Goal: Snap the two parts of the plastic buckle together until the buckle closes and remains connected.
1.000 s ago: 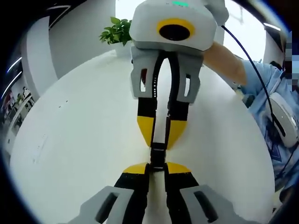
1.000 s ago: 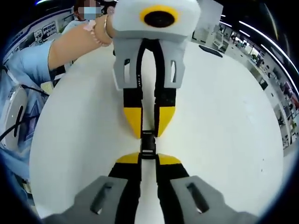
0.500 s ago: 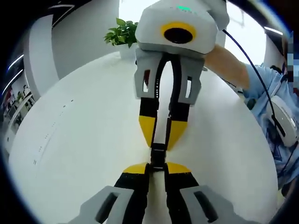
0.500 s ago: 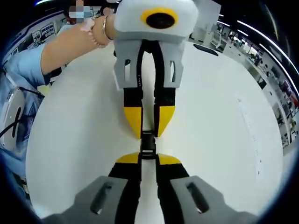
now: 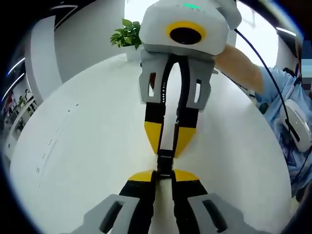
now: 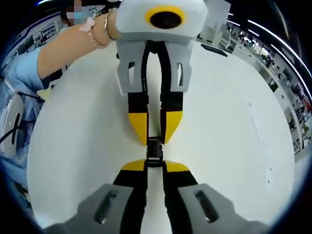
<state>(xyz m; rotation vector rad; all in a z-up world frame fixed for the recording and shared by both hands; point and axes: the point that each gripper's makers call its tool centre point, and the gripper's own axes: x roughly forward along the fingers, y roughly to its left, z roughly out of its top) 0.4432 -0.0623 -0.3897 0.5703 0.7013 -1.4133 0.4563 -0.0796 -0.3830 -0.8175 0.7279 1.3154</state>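
A small black plastic buckle (image 5: 165, 163) hangs just above the white table, stretched between the two grippers, which face each other tip to tip. In the left gripper view my left gripper (image 5: 164, 174) rises from the bottom, shut on the near end of the buckle. The right gripper (image 5: 168, 147) comes down from the top, shut on the far end. In the right gripper view the buckle (image 6: 154, 151) sits between my right gripper (image 6: 155, 166) below and the left gripper (image 6: 155, 139) above. The two buckle halves meet in one straight black piece; the joint itself is too small to read.
The round white table (image 5: 78, 146) spreads under both grippers. A potted green plant (image 5: 124, 33) stands at its far edge. A person's forearm (image 6: 73, 46) and blue sleeve (image 5: 292, 97) reach in behind the grippers. Office desks (image 6: 273, 63) lie beyond the table.
Both grippers keep the same hold on the buckle. The views have shifted only slightly, and the person's arm has moved a little.
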